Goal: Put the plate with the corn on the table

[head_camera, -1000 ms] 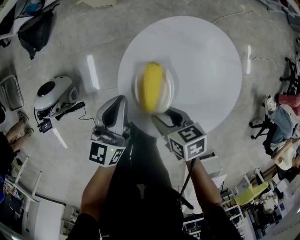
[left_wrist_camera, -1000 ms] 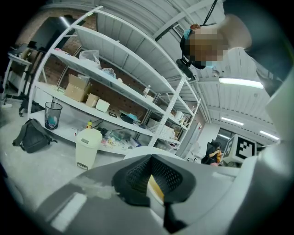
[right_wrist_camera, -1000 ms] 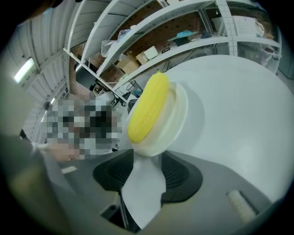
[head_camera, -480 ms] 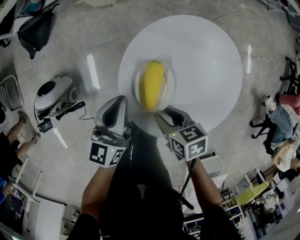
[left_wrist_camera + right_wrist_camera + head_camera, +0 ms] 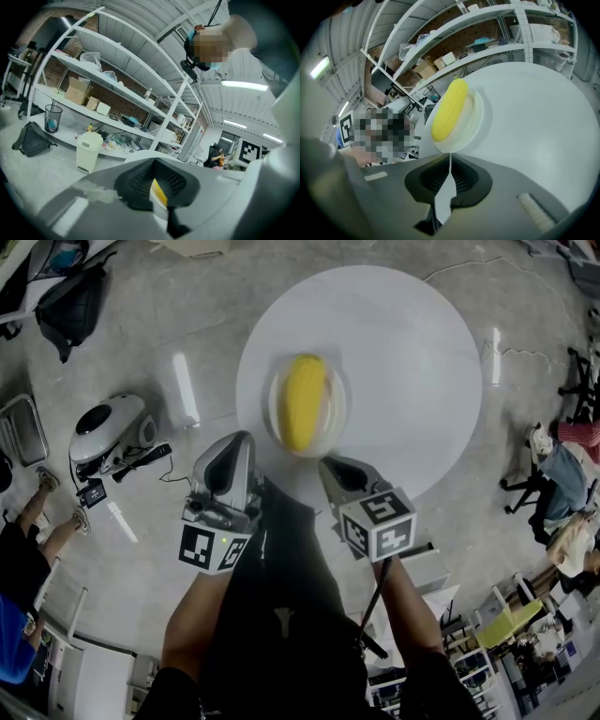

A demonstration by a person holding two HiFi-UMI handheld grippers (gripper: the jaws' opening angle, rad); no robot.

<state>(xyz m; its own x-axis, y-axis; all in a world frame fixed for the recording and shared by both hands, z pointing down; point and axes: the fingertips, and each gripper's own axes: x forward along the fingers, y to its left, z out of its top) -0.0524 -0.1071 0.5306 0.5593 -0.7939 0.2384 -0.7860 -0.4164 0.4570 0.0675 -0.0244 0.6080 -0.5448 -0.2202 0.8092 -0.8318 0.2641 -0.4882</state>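
A plate (image 5: 338,413) bearing corn (image 5: 304,401) lies near the front edge of the white desk (image 5: 412,371), its near rim pinched by the right gripper (image 5: 328,465), jaws just closed. The left gripper (image 5: 239,439) hangs clenched, empty, alongside. Light and stiff, the plate probably wants level carrying by the rim, lest the corn roll.

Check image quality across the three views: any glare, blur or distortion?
Head view: ceiling-light glare streaks the floor, and the corn looks slightly soft. Left gripper view: strong fisheye bends the shelving, and the corners are dark. Right gripper view: corn sharp, shelving curved, edges vignetted.
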